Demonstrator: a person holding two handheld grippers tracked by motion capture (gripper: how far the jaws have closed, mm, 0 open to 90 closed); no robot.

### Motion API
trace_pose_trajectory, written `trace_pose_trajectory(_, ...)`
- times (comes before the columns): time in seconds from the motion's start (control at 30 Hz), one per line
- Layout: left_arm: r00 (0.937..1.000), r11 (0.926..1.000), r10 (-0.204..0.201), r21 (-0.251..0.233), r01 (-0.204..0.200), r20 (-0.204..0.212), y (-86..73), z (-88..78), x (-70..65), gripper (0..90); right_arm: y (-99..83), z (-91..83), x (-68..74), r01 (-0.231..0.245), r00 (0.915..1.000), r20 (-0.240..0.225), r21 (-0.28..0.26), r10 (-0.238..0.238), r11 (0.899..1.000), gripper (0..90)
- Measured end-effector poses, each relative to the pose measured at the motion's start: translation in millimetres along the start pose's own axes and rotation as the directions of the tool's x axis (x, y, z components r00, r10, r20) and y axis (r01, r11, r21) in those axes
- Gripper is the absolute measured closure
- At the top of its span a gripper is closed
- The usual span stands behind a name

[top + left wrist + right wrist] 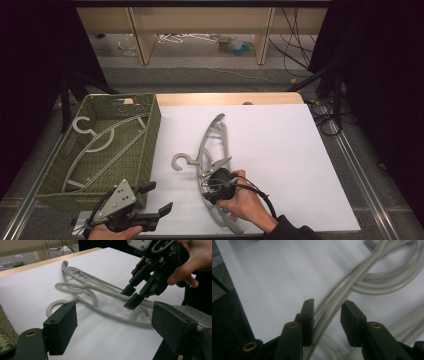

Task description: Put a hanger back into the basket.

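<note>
Here the right claw (327, 315) straddles the hanger bar (337, 302), contact unclear; left claw (112, 325) gapes empty.

Woven basket (150, 131), hanger (95, 142) inside

The high view looks forward and down from the person's side, taking in the whole table (300, 150) and the basket (150, 130) at its left. The left gripper view sits low and near, facing across the white surface toward the hangers (100, 290). The right gripper view looks steeply down, very close, on those same hangers (372, 285).
</note>
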State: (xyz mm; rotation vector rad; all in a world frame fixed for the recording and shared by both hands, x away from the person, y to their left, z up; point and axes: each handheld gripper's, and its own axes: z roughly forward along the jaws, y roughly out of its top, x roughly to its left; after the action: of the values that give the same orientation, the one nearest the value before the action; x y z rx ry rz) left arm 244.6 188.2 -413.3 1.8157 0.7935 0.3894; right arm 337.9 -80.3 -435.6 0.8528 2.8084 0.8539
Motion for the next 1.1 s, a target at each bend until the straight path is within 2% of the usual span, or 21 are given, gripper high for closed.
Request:
trace_pose_trajectory(0.17, 1.0000, 1.0000, -0.001, -0.001, 0.001, -0.001, 0.2, -0.4, 0.0, 20.6, -11.8, -23.5, -10.4, -0.015, 0.9998, 0.012, -0.049, 0.016, 0.999, 68.2)
trace_pose_trajectory(0.23, 1.0000, 1.0000, 0.002, 0.005, -0.002, 0.001, -0.8, -0.4, -0.3, 20.6, -18.3, -32.2, -14.3, -0.041, 0.9991, 0.012, -0.067, 0.042, 0.997, 69.8)
trace_pose_trajectory(0.4, 1.0000, 1.0000, -0.002, 0.004, 0.002, 0.002, -0.9, 0.5, -0.5, 20.7, -34.4, -50.1, -20.9, -0.058, 0.9974, 0.037, -0.085, 0.061, 0.995, 73.6)
trace_pose_trajectory(0.6, 1.0000, 0.9998, 0.008, 0.016, -0.008, 0.000, -1.3, 0.4, -0.6, 20.9, -48.6, -66.3, -20.6, -0.033, 0.9976, 0.059, -0.080, 0.038, 0.996, 80.0)
trace_pose_trajectory(0.63, 1.0000, 0.9998, 0.009, 0.018, -0.009, 0.000, -1.3, 0.5, -0.5, 20.9, -51.3, -67.5, -22.6, -0.005, 0.9973, 0.073, -0.085, 0.011, 0.996, 81.5)
trace_pose_trajectory(0.67, 1.0000, 0.9999, 0.006, 0.014, -0.006, 0.000, -1.0, 0.6, -0.5, 20.9, -53.4, -68.8, -22.5, -0.010, 0.9966, 0.080, -0.102, 0.018, 0.995, 81.9)
trace_pose_trajectory(0.7, 1.0000, 0.9999, 0.003, 0.010, -0.003, 0.001, -0.5, 0.9, -0.5, 20.9, -55.0, -71.0, -24.5, 0.023, 0.9971, 0.075, -0.100, -0.016, 0.995, 81.9)
trace_pose_trajectory(0.73, 1.0000, 0.9999, 0.005, 0.012, -0.005, 0.001, -0.8, 1.0, -0.7, 21.0, -56.1, -73.6, -23.2, 0.001, 0.9990, 0.043, -0.106, 0.004, 0.994, 82.1)
trace_pose_trajectory(0.77, 1.0000, 0.9998, 0.009, 0.018, -0.009, 0.002, -1.4, 0.9, -0.9, 21.0, -56.4, -76.8, -22.4, 0.000, 0.9989, 0.046, -0.104, 0.005, 0.995, 82.2)
trace_pose_trajectory(0.8, 1.0000, 0.9997, 0.010, 0.021, -0.010, -0.001, -1.7, 0.7, -1.2, 21.0, -57.2, -77.2, -23.3, 0.043, 0.9969, 0.070, -0.110, -0.035, 0.993, 82.1)
trace_pose_trajectory(0.83, 1.0000, 0.9997, 0.009, 0.021, -0.009, 0.001, -1.6, 0.9, -0.9, 21.0, -56.9, -79.1, -21.8, 0.029, 0.9977, 0.064, -0.100, -0.022, 0.995, 82.1)
trace_pose_trajectory(0.87, 1.0000, 0.9998, 0.006, 0.019, -0.006, 0.002, -1.2, 1.3, -0.8, 21.0, -57.5, -79.6, -22.5, 0.045, 0.9967, 0.071, -0.106, -0.038, 0.993, 82.2)
trace_pose_trajectory(0.9, 0.9997, 0.9996, 0.022, 0.019, -0.022, 0.007, -0.7, 1.5, -0.2, 21.1, -58.8, -81.1, -23.2, 0.055, 0.9971, 0.057, -0.106, -0.049, 0.993, 82.2)
trace_pose_trajectory(0.93, 1.0000, 0.9997, 0.010, 0.025, -0.010, 0.001, -1.5, 1.4, -1.6, 21.1, -59.9, -81.3, -23.5, 0.063, 0.9967, 0.057, -0.116, -0.057, 0.991, 82.2)
trace_pose_trajectory(0.97, 0.9998, 0.9996, 0.014, 0.023, -0.015, 0.012, -2.3, 2.3, -1.4, 21.2, -61.0, -84.0, -25.1, 0.082, 0.9962, 0.039, -0.114, -0.078, 0.990, 82.1)
trace_pose_trajectory(1.0, 0.9998, 0.9994, 0.017, 0.031, -0.017, 0.001, -2.1, 2.1, -1.8, 21.2, -62.8, -84.3, -25.6, 0.085, 0.9961, 0.037, -0.130, -0.080, 0.988, 82.2)
trace_pose_trajectory(1.07, 0.9996, 0.9994, 0.025, 0.023, -0.025, 0.012, -1.2, 5.2, -1.0, 21.3, -66.3, -88.1, -27.7, 0.093, 0.9957, 0.015, -0.131, -0.092, 0.987, 82.2)
trace_pose_trajectory(1.1, 0.9996, 0.9991, 0.030, 0.032, -0.029, -0.002, -0.5, 6.1, -1.8, 21.6, -68.4, -87.8, -28.7, 0.098, 0.9952, 0.012, -0.142, -0.097, 0.985, 82.1)
